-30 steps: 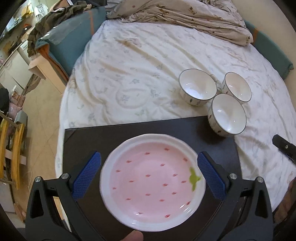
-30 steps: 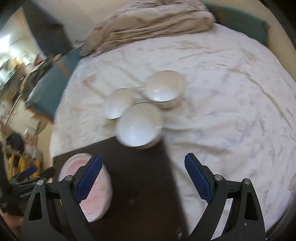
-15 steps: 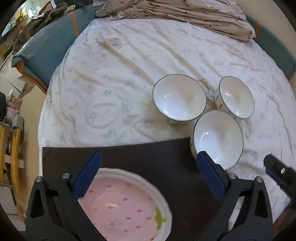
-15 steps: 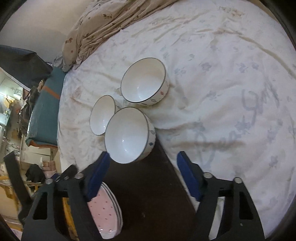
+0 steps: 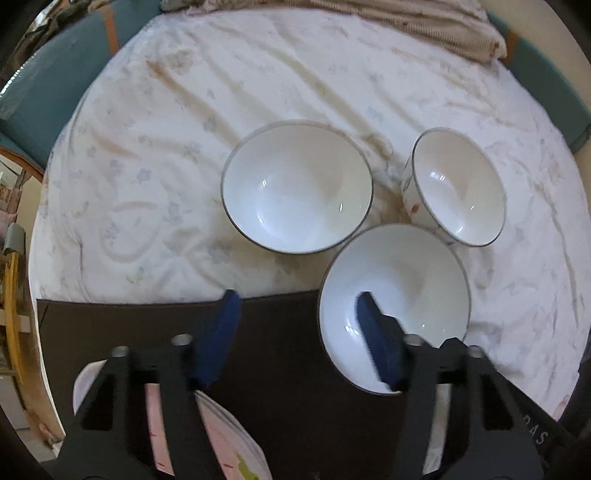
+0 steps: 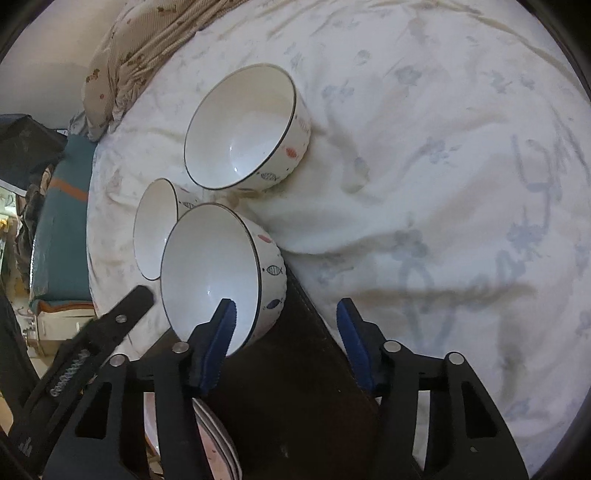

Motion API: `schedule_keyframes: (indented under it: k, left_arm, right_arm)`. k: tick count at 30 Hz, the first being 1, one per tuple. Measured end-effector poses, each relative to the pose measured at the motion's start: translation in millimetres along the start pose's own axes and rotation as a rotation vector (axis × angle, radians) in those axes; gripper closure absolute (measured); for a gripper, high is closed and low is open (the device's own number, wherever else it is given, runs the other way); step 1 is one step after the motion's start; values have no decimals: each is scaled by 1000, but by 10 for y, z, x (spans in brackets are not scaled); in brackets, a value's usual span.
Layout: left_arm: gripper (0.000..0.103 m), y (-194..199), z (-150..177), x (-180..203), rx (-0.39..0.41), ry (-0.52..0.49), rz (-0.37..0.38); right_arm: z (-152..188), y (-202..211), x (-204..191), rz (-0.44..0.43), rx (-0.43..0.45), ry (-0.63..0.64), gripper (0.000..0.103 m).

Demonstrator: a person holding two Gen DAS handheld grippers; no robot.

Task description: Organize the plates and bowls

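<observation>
We look down on a bed covered by a white floral sheet [image 5: 184, 122], with a dark board [image 5: 288, 369] lying at its near edge. Three white bowls with thin dark rims sit close together. The near bowl [image 5: 402, 280] rests half on the board's far corner and half on the sheet. The middle bowl [image 5: 297, 186] sits just beyond it on the sheet, and the far bowl [image 5: 458, 184] leans beside them. In the right wrist view their outer walls carry small fish drawings.

Our left gripper [image 5: 297, 317] hangs over the board, its blue pads about half apart after just narrowing. Its right pad [image 5: 373, 332] shows in front of the near bowl's inside; the left pad is over bare board. We cannot tell whether either touches the rim, and nothing is clamped.

Our right gripper [image 6: 286, 325] has also just been narrowing to about half width. Its left pad [image 6: 221, 332] overlaps the near bowl's near rim; the other is over the board's edge, holding nothing.

A stack of pink plates [image 5: 236, 443] with red flecks lies on the board's near left, partly hidden beneath the left gripper. A crumpled tan blanket [image 5: 424, 26] lies at the bed's far side.
</observation>
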State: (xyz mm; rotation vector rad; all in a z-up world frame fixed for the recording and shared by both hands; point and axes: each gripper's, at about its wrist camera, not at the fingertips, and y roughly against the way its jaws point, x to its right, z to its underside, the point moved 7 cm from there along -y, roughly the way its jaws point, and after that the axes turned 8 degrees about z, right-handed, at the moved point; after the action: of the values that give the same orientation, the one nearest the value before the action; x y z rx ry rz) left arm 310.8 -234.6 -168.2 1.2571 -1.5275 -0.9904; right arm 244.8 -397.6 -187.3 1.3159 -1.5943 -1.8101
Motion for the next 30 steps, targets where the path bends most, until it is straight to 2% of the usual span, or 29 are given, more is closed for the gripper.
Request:
schedule_keyframes:
  k: [3,7,9,11,16,18,30]
  left_arm:
    - [55,-109,30,38,-25,6,11]
    - [64,-243,80,118,-71,-18,35]
    - [85,-297,108,117,-88,-19,40]
    - [93,-324,123,82,-98,-7,32]
    - [96,-314,152,150,-106,-62,28]
    - [95,-286,162,180,-105,-70,20]
    - [94,3,275,147,-85,-80,-13]
  right_arm:
    - [-1,-67,29,10,-11,-12,58]
    - [-16,-114,21,-15,-22,-16,64]
    - [-19,-125,1,-16,-23,-2,69]
    - [-14,-131,-22,-20,-24,10,73]
    - [-19,-159,-89,-18,-29,31,79]
    - [-10,-179,-119,-27,-38,42,85]
    - [69,-60,-229,-25,-10,117,87]
